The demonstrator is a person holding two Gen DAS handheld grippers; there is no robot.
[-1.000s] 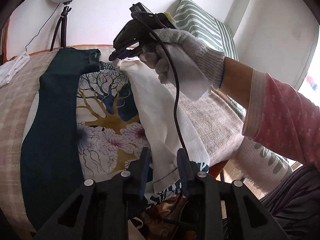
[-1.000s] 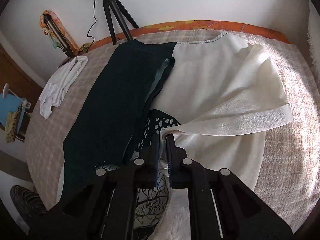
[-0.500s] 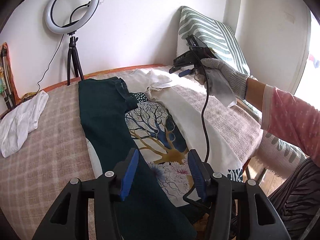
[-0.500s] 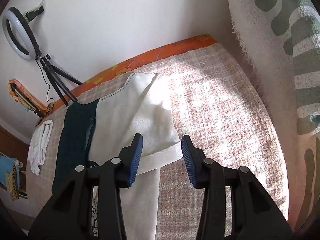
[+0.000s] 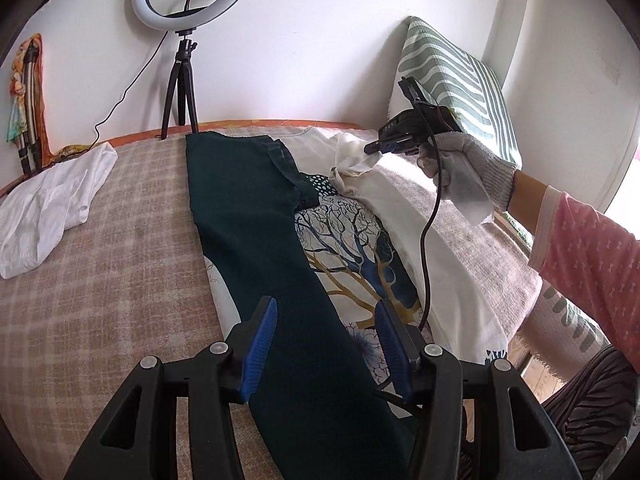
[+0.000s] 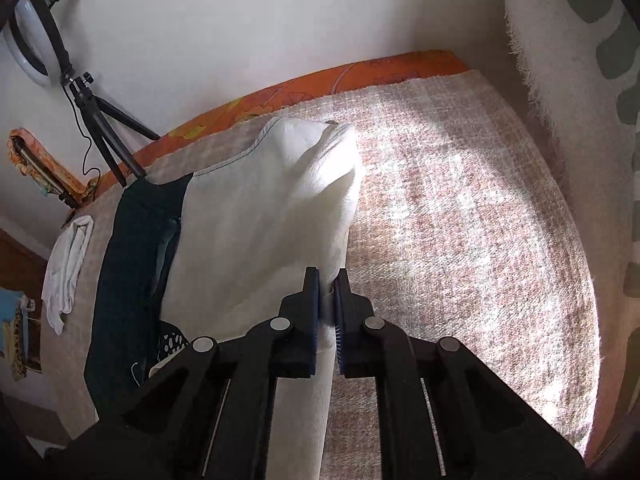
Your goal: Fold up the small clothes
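A garment lies lengthwise on the bed: a dark green panel, a tree-and-flower print and a cream side. My left gripper is open and empty, hovering over the near end of the green panel. My right gripper, also in the left wrist view, is shut on a bunched cream sleeve at the far end and holds it a little off the bed.
A crumpled white cloth lies at the far left of the checked bed cover. A ring light on a tripod stands at the wall. A striped cushion leans at the back right. The bed edge drops off on the right.
One second ago both grippers held the cream side; half a second ago both were open. My right gripper has now shut on the cream sleeve. My left gripper stays open and moved slightly.
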